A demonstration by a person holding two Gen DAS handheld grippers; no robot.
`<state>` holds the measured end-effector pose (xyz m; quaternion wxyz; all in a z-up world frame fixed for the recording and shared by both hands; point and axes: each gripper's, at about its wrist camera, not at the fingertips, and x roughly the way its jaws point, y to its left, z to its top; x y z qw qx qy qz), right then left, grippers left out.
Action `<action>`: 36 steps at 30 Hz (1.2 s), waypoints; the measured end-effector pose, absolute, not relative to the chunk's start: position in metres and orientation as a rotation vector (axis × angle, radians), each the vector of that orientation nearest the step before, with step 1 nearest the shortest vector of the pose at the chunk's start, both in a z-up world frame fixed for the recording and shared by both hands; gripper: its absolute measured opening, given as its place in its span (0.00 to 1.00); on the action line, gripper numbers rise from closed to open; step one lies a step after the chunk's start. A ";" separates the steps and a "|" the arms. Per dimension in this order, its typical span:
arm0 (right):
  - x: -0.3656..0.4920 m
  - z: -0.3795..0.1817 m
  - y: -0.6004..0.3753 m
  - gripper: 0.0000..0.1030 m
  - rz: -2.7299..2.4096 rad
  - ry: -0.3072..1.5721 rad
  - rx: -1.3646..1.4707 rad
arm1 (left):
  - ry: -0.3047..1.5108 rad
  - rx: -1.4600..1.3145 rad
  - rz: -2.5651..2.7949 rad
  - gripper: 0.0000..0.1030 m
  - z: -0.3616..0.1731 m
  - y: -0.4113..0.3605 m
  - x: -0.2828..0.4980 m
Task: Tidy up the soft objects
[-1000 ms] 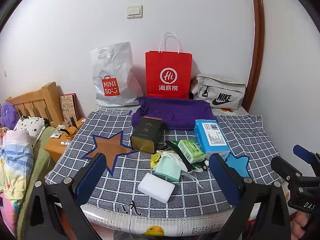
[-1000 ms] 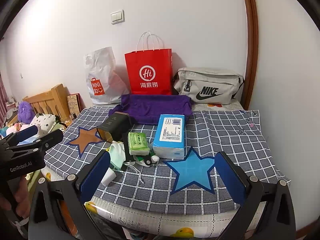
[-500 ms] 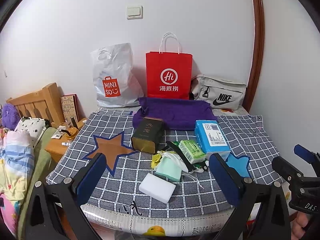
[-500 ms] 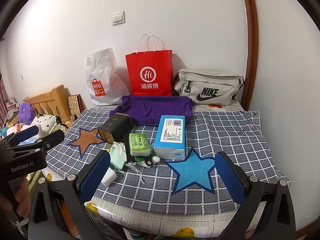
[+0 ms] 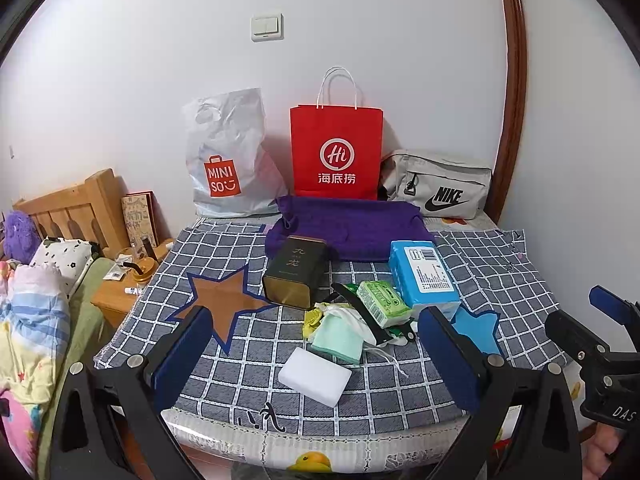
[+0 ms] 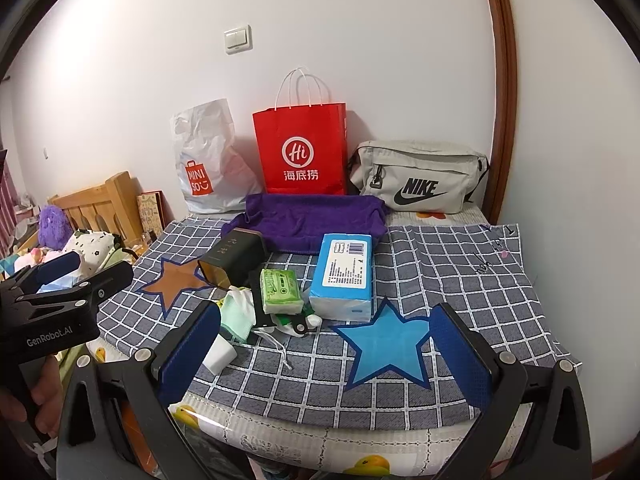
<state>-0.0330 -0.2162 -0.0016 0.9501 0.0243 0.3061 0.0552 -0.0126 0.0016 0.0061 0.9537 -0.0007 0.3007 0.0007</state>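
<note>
On the checked cloth [image 5: 248,364] lie a white sponge block [image 5: 315,375], a mint-green cloth pouch [image 5: 337,339], a green tissue pack [image 5: 383,303], a blue tissue pack [image 5: 423,275] and a purple towel [image 5: 348,227]. My left gripper [image 5: 312,360] is open and empty, held just before the table's front edge, the sponge between its fingers. My right gripper [image 6: 324,354] is open and empty over the front edge near the blue star [image 6: 386,344]. The blue pack [image 6: 344,272], the green pack [image 6: 280,290] and the towel [image 6: 312,220] also show in the right wrist view.
A dark tea tin [image 5: 296,276] lies by the brown star [image 5: 224,300]. A Miniso bag [image 5: 228,160], a red paper bag [image 5: 336,152] and a grey Nike bag [image 5: 438,190] stand against the wall. A bed and a wooden nightstand [image 5: 116,300] are to the left.
Both views have shifted very slightly; the grippers stay open and nothing on the table has moved.
</note>
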 end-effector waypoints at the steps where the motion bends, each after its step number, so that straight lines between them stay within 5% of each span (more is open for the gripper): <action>1: -0.033 -0.001 -0.217 1.00 0.112 0.622 0.050 | 0.611 -0.001 0.001 1.00 0.007 0.001 -0.012; 36: -0.036 0.000 -0.215 1.00 0.121 0.612 0.055 | 0.622 -0.002 0.004 1.00 0.004 0.002 -0.010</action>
